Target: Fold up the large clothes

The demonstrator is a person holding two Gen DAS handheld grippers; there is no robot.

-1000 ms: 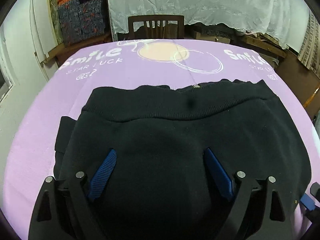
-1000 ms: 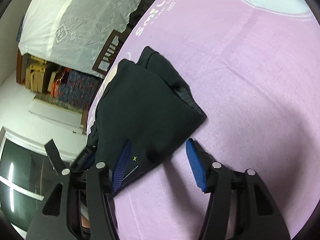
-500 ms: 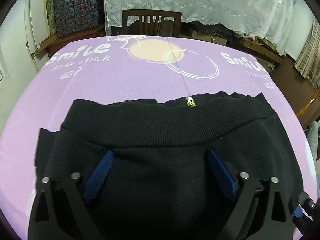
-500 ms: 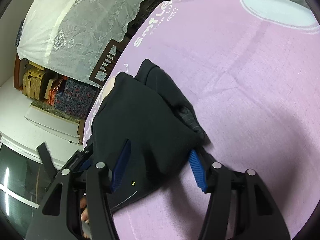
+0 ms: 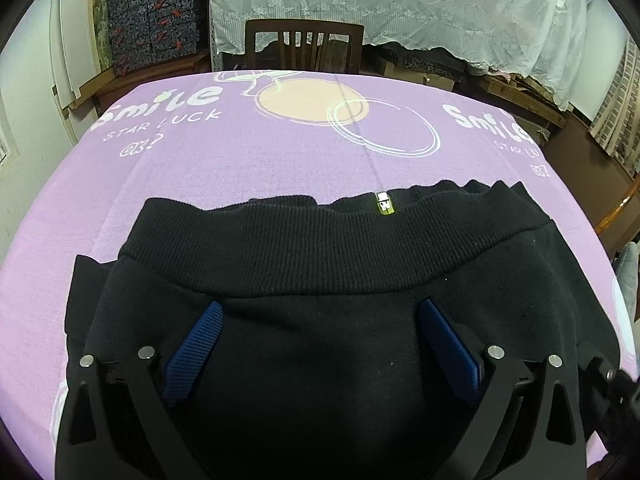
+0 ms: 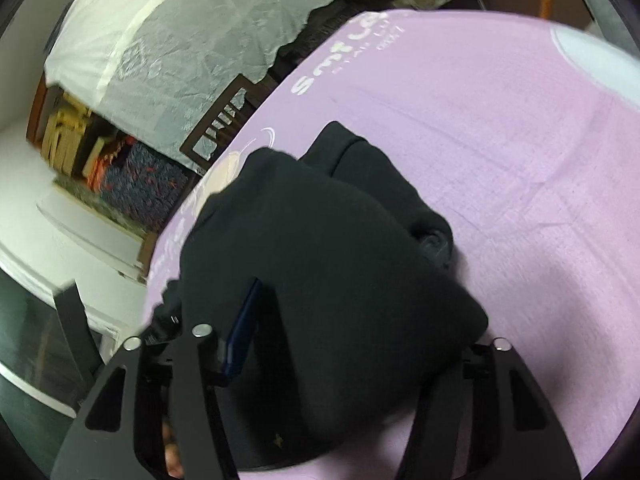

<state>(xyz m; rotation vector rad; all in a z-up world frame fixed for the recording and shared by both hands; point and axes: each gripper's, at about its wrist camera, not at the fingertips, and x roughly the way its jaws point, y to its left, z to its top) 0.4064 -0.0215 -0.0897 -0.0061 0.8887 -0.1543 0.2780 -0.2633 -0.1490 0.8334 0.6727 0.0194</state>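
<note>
The right wrist view is motion-blurred. There the black garment [image 6: 332, 264] hides 1 blue pad of the right gripper [image 6: 352, 332], so its jaw spacing cannot be judged. In the left wrist view, the garment's near part runs off the bottom edge, and the small tag [image 5: 384, 202] at its waistband is too tiny to read.

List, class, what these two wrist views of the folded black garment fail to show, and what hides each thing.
1. Right wrist view: the right hand-held gripper's right finger, covered by the black garment.
2. Left wrist view: wording on the small yellow label, too small.
3. Left wrist view: the garment's near edge, behind the left hand-held gripper.
</note>
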